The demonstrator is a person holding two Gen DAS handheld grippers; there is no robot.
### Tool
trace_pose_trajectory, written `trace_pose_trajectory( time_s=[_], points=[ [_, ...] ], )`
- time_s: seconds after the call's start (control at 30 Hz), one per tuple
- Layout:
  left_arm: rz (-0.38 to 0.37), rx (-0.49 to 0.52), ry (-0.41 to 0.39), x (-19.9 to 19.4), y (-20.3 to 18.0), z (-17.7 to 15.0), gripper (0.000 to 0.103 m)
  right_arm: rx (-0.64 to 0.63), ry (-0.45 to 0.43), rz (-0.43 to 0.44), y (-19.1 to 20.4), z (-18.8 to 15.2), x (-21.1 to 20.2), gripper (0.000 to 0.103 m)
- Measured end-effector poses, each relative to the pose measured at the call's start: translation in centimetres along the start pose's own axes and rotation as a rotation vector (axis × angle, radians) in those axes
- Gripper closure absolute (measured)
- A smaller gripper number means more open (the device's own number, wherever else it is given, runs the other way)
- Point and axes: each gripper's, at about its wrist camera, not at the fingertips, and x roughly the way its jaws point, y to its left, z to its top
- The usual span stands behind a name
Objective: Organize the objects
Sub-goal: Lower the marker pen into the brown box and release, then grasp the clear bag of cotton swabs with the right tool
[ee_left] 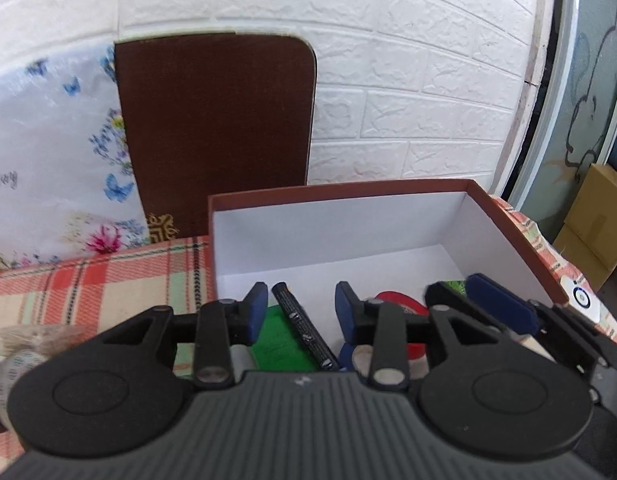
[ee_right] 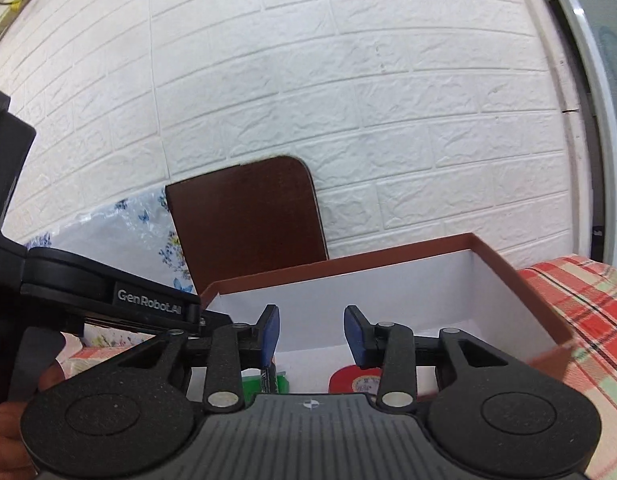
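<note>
Inside the box (ee_left: 508, 232), the black marker (ee_left: 304, 328) lies flat, slanting toward the back-left, between the left hand-held gripper (ee_left: 300, 312)'s parted, empty jaws; the right hand-held gripper (ee_right: 312, 336) likewise gapes empty.

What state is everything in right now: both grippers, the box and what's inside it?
left gripper: open, nothing between its pads.
right gripper: open, empty.
box: lid off, upright on the plaid cloth.
black marker: lying flat in the box.
green packet: flat under the marker.
red tape roll: lying in the box.
</note>
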Motion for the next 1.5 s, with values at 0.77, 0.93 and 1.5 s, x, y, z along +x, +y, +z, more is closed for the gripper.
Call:
trace_pose_trajectory(
  time_s=[0.77, 0.93, 1.5],
  points=[
    [0.209, -0.068, -0.050, -11.7, 8.1, -10.0, 0.050, -0.164, 0.110, 0.164, 11.9, -3.9, -9.3, 0.064],
    [0.283, -0.188, 0.000, -11.2, 15.2, -14.4, 0.048, -0.223, 0.233, 0.239, 15.0, -6.4, -7.4, 0.061],
    [0.351, -0.366, -0.115, -10.0, 25.5, -21.9, 0.037, -0.548, 0.312, 0.285, 25.6, -4.7, 12.0, 0.054]
  ],
)
